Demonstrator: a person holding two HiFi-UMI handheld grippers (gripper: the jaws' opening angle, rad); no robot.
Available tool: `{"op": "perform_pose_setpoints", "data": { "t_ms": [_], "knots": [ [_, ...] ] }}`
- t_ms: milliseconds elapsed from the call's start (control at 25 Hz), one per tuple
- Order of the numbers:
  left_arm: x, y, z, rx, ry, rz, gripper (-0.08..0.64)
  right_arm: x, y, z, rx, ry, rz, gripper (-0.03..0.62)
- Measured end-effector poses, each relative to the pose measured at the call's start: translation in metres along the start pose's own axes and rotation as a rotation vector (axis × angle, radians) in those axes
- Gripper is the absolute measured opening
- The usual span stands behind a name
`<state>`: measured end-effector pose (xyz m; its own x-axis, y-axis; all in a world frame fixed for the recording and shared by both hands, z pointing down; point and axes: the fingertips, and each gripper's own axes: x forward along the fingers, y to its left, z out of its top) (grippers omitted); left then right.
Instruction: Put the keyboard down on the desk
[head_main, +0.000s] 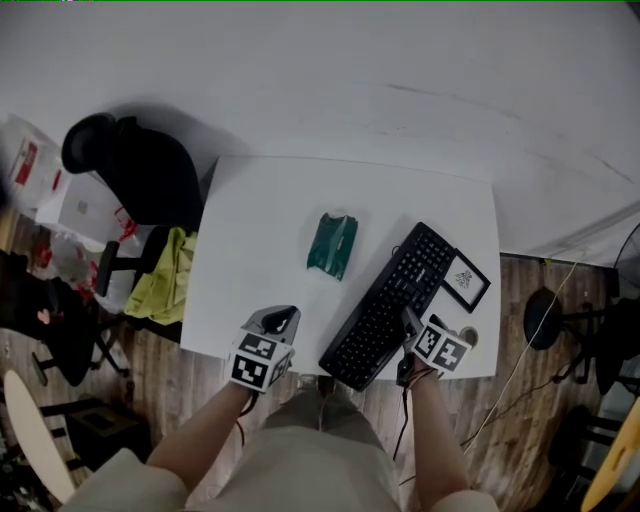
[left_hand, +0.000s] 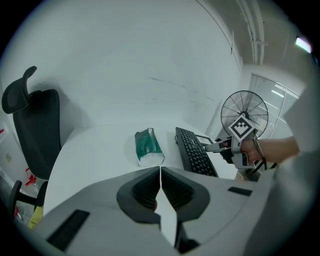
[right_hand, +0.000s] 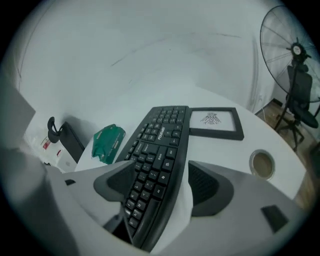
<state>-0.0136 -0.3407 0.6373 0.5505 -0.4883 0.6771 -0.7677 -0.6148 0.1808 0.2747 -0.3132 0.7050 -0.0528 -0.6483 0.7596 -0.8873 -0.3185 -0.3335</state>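
Left gripper: its jaws are pressing together on nothing, and it is hovering over the near left part of the desk.
Right gripper: its jaws are standing wide apart astride the keyboard's near end, the ribbed dark pads not squeezing it.
Keyboard: it is lying flat and slantwise on the desk's right side, its near end reaching the front edge and perhaps hanging a little over it.
Risk: a pad is likely sitting close enough to catch the keyboard's side as the gripper pulls away, dragging that end off the edge.
Keyboard build: black hard plastic, long and slightly curved, with rows of low matte keys.
Desk surface: it is looking smooth, white and slippery, offering little hold.
Cable hole: a round capped opening is sitting just right of the gripper.
Green packet: a soft, crinkled pouch is lying mid-desk.
Picture frame: flat, square, dark-rimmed, it is lying beside the keyboard's far end.
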Motion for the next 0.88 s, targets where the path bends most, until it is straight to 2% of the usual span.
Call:
{"op": "perform_pose_setpoints", "data": {
  "t_ms": [160, 200, 280, 440, 560, 720, 880],
  "knots": [
    [-0.009, 0.000, 0.008, 0.015, -0.022, 0.010, 0.028, -0.026, 0.015, 0.025, -0.043, -0.067, 0.037, 0.342],
    [-0.012, 0.001, 0.011, 0.020, -0.029, 0.014, 0.027, -0.034, 0.019, 0.031, -0.060, -0.085, 0.041, 0.315],
    [-0.018, 0.003, 0.019, 0.031, -0.049, 0.022, 0.028, -0.049, 0.026, 0.043, -0.106, -0.119, 0.037, 0.211],
    [-0.032, 0.006, 0.040, 0.053, -0.106, 0.042, 0.026, -0.083, 0.043, 0.069, -0.173, -0.202, 0.062, 0.150],
    [-0.047, 0.006, 0.057, 0.072, -0.154, 0.058, 0.027, -0.118, 0.061, 0.093, -0.226, -0.305, 0.090, 0.107],
    [-0.070, 0.003, 0.082, 0.097, -0.214, 0.066, 0.027, -0.161, 0.087, 0.114, -0.323, -0.374, 0.133, 0.090],
    [-0.099, -0.012, 0.110, 0.177, -0.281, 0.072, 0.028, -0.203, 0.109, 0.129, -0.360, -0.434, 0.191, 0.080]
  ]
}}
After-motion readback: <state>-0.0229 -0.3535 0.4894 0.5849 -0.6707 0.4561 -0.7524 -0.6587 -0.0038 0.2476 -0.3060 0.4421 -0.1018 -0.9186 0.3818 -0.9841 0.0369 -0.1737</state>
